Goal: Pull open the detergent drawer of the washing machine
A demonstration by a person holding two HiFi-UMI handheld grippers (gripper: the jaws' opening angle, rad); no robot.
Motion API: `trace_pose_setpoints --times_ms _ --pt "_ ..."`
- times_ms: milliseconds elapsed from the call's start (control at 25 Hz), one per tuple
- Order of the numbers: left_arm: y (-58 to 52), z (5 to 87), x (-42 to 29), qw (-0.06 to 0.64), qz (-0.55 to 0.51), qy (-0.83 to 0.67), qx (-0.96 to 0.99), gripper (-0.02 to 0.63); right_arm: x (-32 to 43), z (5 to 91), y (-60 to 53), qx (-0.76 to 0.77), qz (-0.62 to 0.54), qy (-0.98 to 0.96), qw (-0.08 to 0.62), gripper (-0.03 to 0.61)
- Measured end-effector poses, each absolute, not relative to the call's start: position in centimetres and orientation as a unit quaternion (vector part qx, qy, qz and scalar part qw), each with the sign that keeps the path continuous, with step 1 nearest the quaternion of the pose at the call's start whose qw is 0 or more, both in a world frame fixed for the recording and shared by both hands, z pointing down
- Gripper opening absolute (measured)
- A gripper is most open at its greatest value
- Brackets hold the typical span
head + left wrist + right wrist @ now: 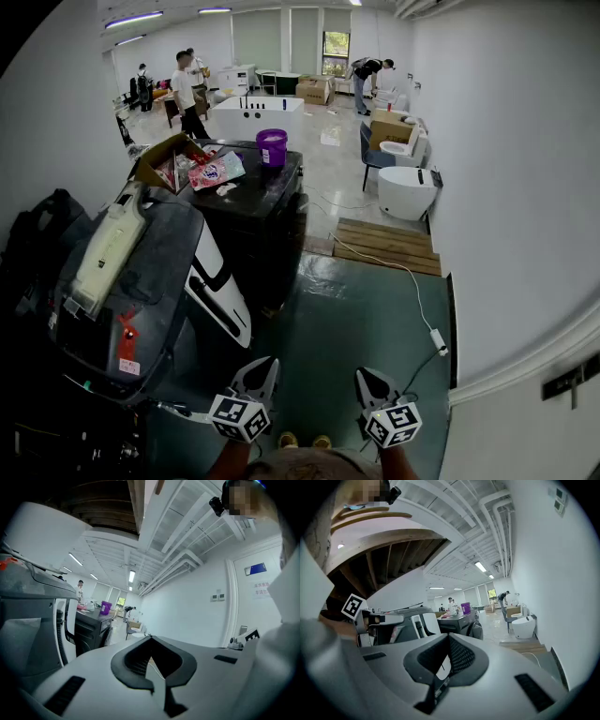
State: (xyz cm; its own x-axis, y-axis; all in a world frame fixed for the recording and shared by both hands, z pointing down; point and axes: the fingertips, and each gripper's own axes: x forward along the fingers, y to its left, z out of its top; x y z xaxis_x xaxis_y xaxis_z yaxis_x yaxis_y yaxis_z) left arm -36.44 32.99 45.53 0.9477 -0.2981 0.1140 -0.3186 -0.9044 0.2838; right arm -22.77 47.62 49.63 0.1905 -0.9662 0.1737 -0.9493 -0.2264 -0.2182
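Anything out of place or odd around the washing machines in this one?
The nearer washing machine has its white door hanging open. A loose white cable trails over the floor past the wooden pallet. Either could catch someone stepping in.

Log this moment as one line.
left gripper: shut, empty | right gripper: shut, empty | washing machine: untouched, both grippers apart from it

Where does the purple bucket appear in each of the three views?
Head view: the purple bucket stands upper middle, on the black machine.
Left gripper view: the bucket is small, left of centre, on that machine.
Right gripper view: the bucket is small, just right of centre.
Shared landmark: the black machine under it.
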Motion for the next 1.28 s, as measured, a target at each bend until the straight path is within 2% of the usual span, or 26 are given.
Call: trace_pose_setpoints --times_ms 400,800,1280 --pt "32.6 45.1 -37.5 0.158 0.034 -0.156 0.974 0.021 -24.2 49.1 46.9 -0.769 -0.127 0.624 0.047 0.003" --pt "30.9 46.5 -38.5 0.152 0.039 -0.126 0.98 0.021 -26.1 50.4 46.2 -0.79 -0.13 0.598 0.035 0.003" --pt "27.3 46.6 -35.4 0.158 0.034 -0.105 0.981 0.021 -24.6 51.2 42.2 -0.796 -0.127 0.591 0.033 0.003"
